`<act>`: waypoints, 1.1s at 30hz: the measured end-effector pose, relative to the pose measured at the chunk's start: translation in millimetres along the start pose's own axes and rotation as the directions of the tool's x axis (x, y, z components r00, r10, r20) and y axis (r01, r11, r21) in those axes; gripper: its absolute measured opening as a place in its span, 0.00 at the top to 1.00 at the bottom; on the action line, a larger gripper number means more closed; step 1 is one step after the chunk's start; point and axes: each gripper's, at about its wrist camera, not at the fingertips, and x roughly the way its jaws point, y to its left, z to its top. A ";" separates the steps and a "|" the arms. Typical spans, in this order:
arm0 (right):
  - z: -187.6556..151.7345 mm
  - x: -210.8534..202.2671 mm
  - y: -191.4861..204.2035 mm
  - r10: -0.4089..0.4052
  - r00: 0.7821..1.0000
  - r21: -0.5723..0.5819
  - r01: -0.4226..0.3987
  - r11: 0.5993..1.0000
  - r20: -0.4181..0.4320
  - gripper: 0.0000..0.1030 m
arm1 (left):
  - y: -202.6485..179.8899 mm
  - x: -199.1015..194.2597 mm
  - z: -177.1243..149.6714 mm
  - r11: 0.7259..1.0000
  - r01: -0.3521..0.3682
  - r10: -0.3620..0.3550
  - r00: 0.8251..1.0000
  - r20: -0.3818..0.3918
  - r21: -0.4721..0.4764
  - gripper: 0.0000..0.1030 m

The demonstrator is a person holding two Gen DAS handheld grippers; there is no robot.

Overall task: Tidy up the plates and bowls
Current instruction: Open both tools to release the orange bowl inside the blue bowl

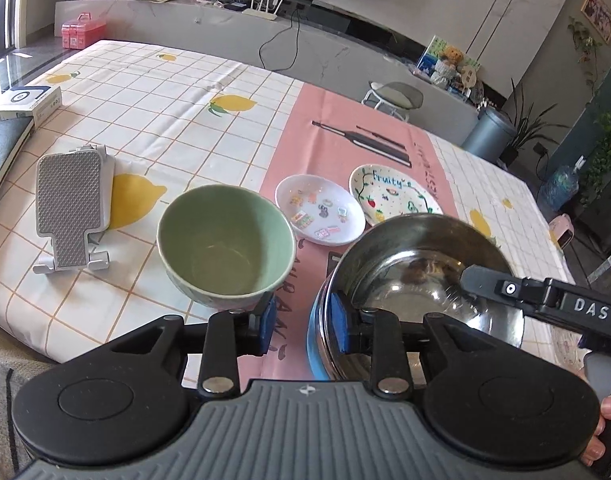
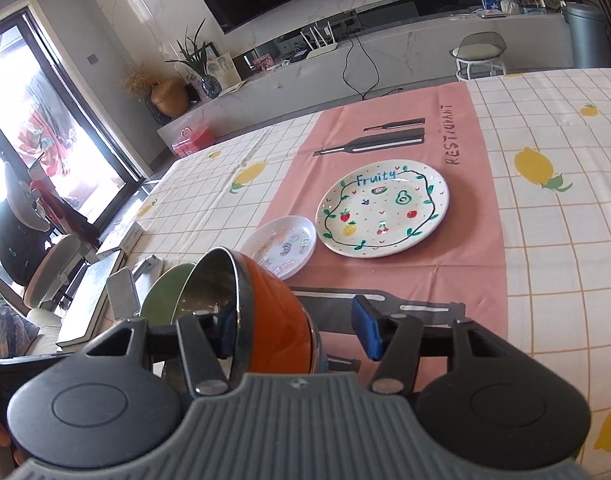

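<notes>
A green bowl [image 1: 225, 246] stands on the tablecloth, just beyond my left gripper [image 1: 303, 324], which is open and empty; its right pad reaches into a steel-lined bowl with a blue outside [image 1: 421, 280]. My right gripper [image 2: 297, 332] is open, with the rim of a steel-lined orange bowl [image 2: 273, 316] between its fingers; its left pad is inside the bowl. The right gripper's finger [image 1: 545, 300] shows over the steel bowl in the left wrist view. A small white sticker-print plate [image 1: 319, 210] and a "Fruity" plate [image 2: 383, 208] lie on the pink runner.
A grey phone stand [image 1: 71, 212] stands left of the green bowl. A book and a white box [image 1: 23, 102] lie at the table's left edge. A stool [image 1: 395, 96] and bin stand beyond the far edge.
</notes>
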 end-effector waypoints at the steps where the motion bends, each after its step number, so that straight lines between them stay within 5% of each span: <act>1: 0.0 1.5 -0.7 -0.006 1.000 0.005 0.006 1.000 -0.006 0.55 | 1.2 -1.6 0.2 1.000 0.015 -0.015 1.000 0.013 -0.009 0.67; 7: -2.2 9.6 -3.3 0.008 1.000 0.020 -0.007 1.000 -0.028 0.71 | 0.9 -4.5 -0.6 1.000 0.026 -0.026 0.999 0.039 -0.007 0.65; 15: -7.9 27.3 -10.0 -0.039 0.996 0.051 0.044 0.998 -0.085 0.75 | 0.5 -3.7 -1.4 0.999 0.044 -0.043 0.998 0.049 -0.008 0.61; 25: -6.6 30.7 -5.8 -0.055 0.995 0.039 0.058 0.998 -0.083 0.75 | 5.3 9.6 1.2 0.998 0.008 -0.006 0.999 0.039 -0.057 0.53; 33: -6.7 19.5 -4.4 -0.059 0.997 0.020 0.060 0.998 -0.058 0.61 | 3.6 1.9 -4.6 1.000 -0.006 0.007 0.999 0.053 -0.030 0.52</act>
